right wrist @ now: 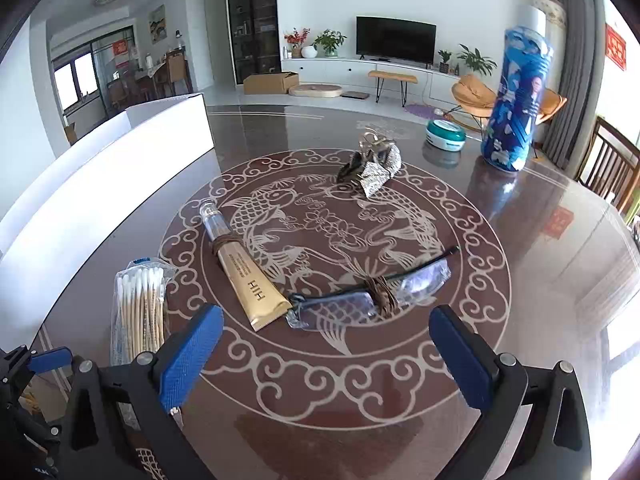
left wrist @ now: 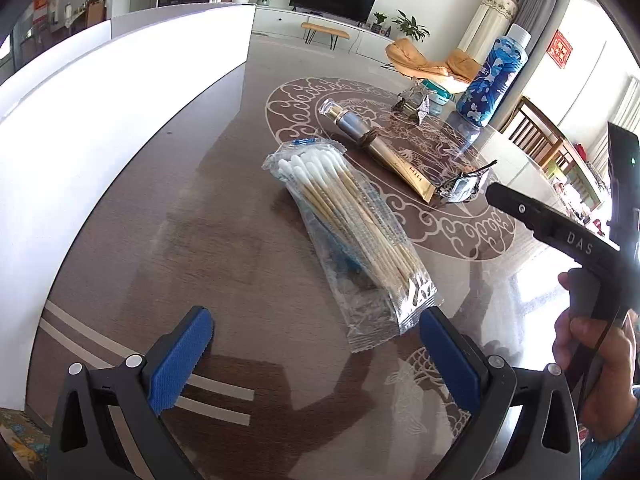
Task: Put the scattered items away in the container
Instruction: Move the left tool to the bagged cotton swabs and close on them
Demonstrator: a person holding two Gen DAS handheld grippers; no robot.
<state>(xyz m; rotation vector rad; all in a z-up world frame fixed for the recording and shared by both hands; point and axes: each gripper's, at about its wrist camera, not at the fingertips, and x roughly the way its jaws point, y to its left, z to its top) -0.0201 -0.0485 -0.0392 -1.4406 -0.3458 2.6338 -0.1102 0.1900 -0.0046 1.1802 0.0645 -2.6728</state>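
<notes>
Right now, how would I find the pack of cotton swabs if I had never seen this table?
Start at the big fish-and-cloud circle on the dark table. At the circle's edge nearest the white container, beside the gold tube, lies the cotton swab pack. It is the only clear plastic bag, full of thin wooden sticks with white tips.

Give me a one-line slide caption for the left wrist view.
Open left gripper approaches a cotton swab pack on the patterned table, white container alongside.
</notes>
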